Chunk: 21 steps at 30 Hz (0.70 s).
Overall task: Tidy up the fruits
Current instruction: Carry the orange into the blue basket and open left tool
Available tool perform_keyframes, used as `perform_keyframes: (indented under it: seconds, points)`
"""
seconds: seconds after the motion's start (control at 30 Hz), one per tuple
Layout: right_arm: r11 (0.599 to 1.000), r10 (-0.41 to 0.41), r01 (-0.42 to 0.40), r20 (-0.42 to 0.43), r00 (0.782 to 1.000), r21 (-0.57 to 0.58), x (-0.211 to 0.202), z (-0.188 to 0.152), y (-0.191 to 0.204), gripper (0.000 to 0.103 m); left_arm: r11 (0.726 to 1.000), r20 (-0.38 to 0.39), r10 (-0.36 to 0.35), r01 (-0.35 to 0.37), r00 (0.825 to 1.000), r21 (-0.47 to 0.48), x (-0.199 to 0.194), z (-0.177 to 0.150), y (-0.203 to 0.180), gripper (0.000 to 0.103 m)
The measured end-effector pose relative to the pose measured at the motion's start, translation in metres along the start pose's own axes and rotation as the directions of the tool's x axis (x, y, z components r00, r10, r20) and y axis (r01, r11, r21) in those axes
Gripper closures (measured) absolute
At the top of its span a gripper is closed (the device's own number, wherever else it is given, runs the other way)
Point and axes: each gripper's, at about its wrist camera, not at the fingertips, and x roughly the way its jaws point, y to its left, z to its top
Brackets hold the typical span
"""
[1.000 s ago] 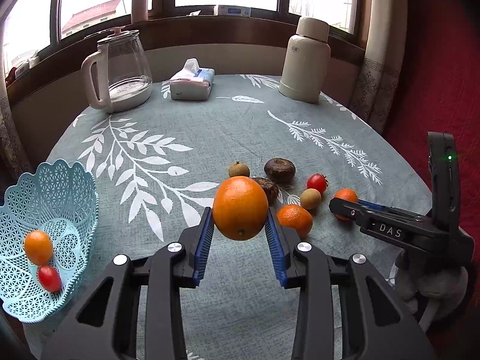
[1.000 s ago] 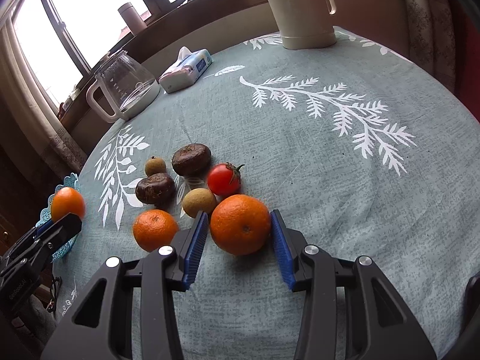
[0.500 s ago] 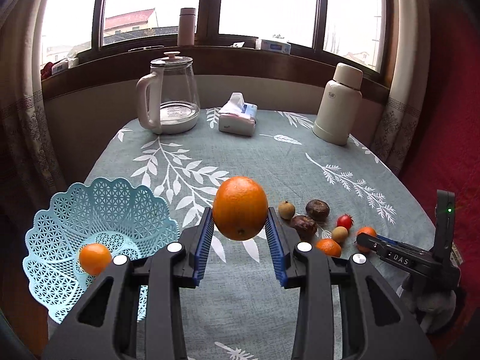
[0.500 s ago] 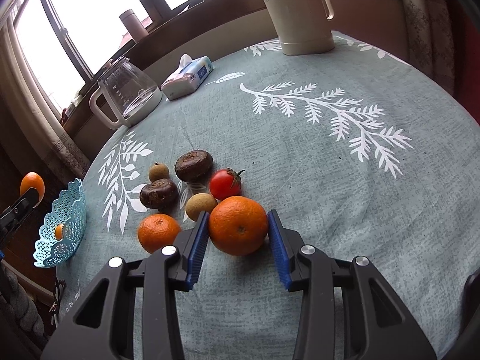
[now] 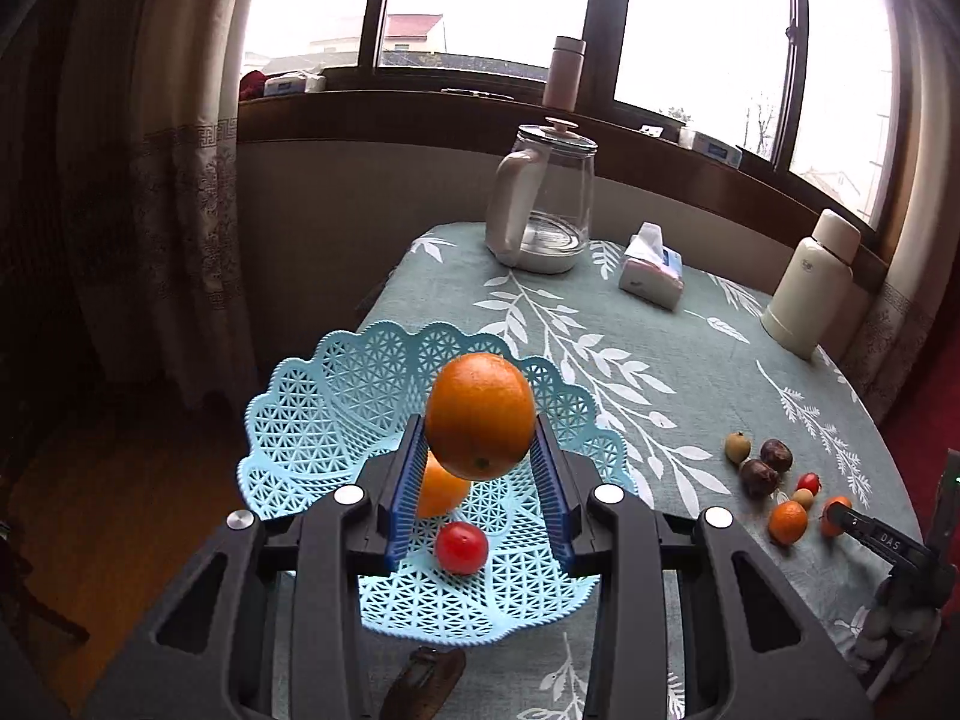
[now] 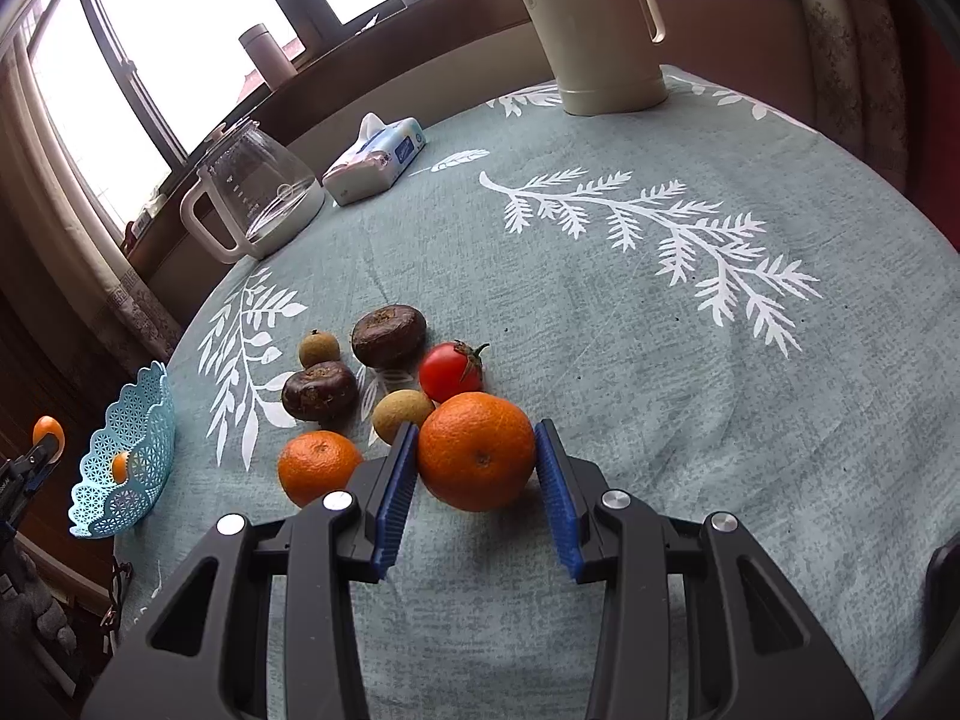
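In the left wrist view, centre frame, our left claw grips an orange above the blue basket, which already holds a smaller orange fruit and a tomato. Risk: releasing from this height may bounce the orange out or knock the basket, which sits near the tabletop edge. In the right wrist view, lower centre, our right claw brackets a tangerine; we cannot tell whether both pads touch it. Closing off-centre could roll it into the neighbouring fruit.
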Motion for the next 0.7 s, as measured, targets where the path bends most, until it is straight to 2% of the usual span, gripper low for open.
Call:
perform_keyframes:
  seconds: [0.1, 0.3, 0.43, 0.47, 0.5, 0.57, 0.7]
  points:
    - [1.000, -0.002, 0.002, 0.000, 1.000, 0.002, 0.000, 0.000, 0.000, 0.063, 1.000, 0.006, 0.016, -0.016, 1.000, 0.002, -0.001, 0.000, 0.006, 0.067]
    - [1.000, 0.000, 0.000, 0.001, 1.000, 0.002, 0.000, 0.000, 0.000, 0.063, 1.000, -0.048, 0.025, -0.025, 0.999, 0.008, 0.014, -0.013, 0.009, 0.067]
    - [1.000, 0.000, 0.000, 0.000, 1.000, 0.000, 0.000, 0.000, 0.000, 0.063, 1.000, -0.052, 0.031, -0.031, 0.998, 0.001, 0.016, -0.016, 0.013, 0.066]
    - [1.000, -0.001, 0.001, 0.000, 1.000, 0.000, 0.000, 0.000, 0.000, 0.063, 0.999, -0.048, 0.032, -0.032, 0.998, -0.003, 0.014, -0.015, 0.014, 0.062]
    - [1.000, -0.002, 0.002, 0.000, 1.000, 0.000, 0.000, 0.000, 0.000, 0.063, 0.999, -0.040, 0.034, -0.035, 0.999, -0.011, 0.012, -0.014, 0.016, 0.045]
    - [1.000, -0.001, 0.001, 0.000, 1.000, 0.001, 0.000, 0.000, 0.000, 0.063, 0.999, -0.010, 0.048, -0.048, 0.999, -0.024, 0.006, -0.013, 0.019, 0.030]
    - [1.000, -0.005, 0.005, 0.002, 1.000, -0.001, 0.000, 0.000, 0.000, 0.063, 0.998, 0.007, 0.049, -0.049, 0.999, -0.039, 0.000, -0.009, 0.022, 0.030]
